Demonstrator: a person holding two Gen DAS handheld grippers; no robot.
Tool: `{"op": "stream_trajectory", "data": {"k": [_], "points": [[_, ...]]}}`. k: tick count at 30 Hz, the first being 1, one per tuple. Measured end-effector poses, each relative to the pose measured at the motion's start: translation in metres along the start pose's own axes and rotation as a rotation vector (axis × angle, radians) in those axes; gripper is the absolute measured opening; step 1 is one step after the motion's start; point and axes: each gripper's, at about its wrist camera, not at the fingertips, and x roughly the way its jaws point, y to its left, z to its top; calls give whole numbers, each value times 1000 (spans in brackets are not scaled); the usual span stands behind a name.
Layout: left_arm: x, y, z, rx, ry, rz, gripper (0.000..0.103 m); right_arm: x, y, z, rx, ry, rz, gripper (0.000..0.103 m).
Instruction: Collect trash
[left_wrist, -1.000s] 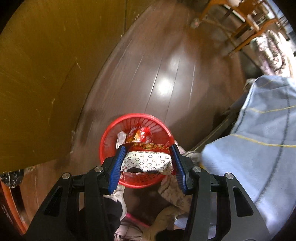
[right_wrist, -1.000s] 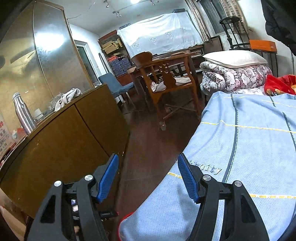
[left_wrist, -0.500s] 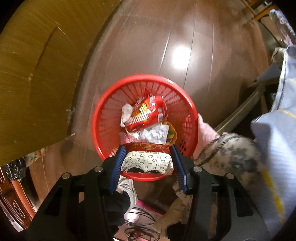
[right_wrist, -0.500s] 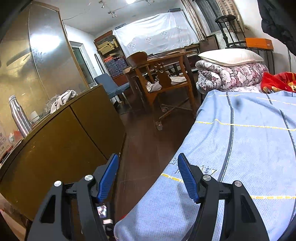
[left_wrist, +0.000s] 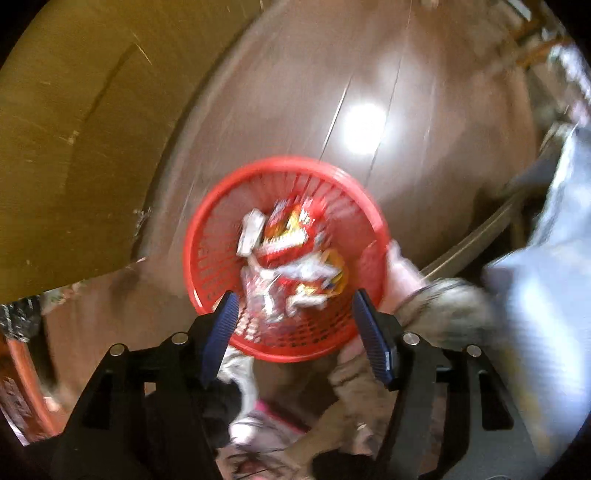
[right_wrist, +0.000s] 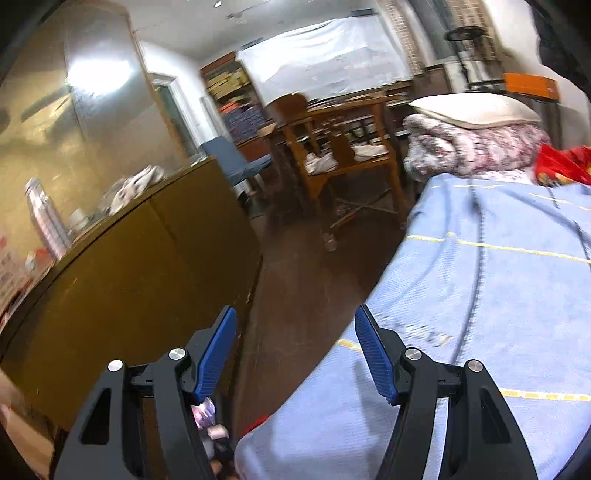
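Hovering jaws: the left gripper (left_wrist: 291, 332) points straight down over the red basket (left_wrist: 207, 236), and its jaws have just been opening — they stand apart with nothing between the blue pads.
Dropped piece: the pack is no longer in the jaws; it cannot be picked out from the blurred heap under them, so it has probably gone in.
Key relation: the basket's mouth lies directly beneath the jaws, its near rim running across between the two fingertips, so anything let go falls inside rather than beside it.
Basket contents: a loose pile of wrappers (left_wrist: 291, 258) — red and yellow snack packets, white crumpled paper — lying toward the middle and the near side; the frame is too blurred to count them.
Basket surroundings: it stands on the dark wooden floor (left_wrist: 424, 74), close to the yellow-brown cabinet (left_wrist: 74, 129) on one side and the bed's blue sheet (left_wrist: 546, 295) on the other.
Right gripper (right_wrist: 295, 354): jaws wide and empty, held over the edge of the bed, aimed along the gap between cabinet and bed.
Nearer hand: the left is over the basket; the right is free for the next pick.
Farther off: a wooden chair (right_wrist: 343, 155) and folded quilt (right_wrist: 472, 151); no trash is plain on the sheet.
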Motion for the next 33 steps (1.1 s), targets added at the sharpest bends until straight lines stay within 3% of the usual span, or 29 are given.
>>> {"op": "stream_trajectory", "data": {"k": [4, 9, 13, 16, 21, 23, 26, 33], "points": [[-50, 2, -1, 10, -165, 16, 63, 3, 17, -4, -78, 12, 0, 66], [-116, 9, -12, 25, -331, -85, 63, 1, 24, -4, -79, 11, 8, 66], [-168, 14, -30, 89, -485, -113, 67, -1, 37, -4, -95, 12, 18, 66], [-190, 28, -49, 112, -552, -136, 69, -2, 54, -9, -138, 18, 31, 66], [-214, 54, -70, 135, -667, -46, 73, 5, 84, -23, -225, 45, 42, 66], [-224, 63, -70, 89, -706, -30, 79, 11, 96, -29, -263, 63, 32, 66], [-228, 60, -70, 84, -748, 53, 79, 22, 117, -40, -343, 88, 2, 66], [-226, 76, -61, 44, -730, 18, 82, 50, 145, -72, -507, 185, -29, 66]]}}
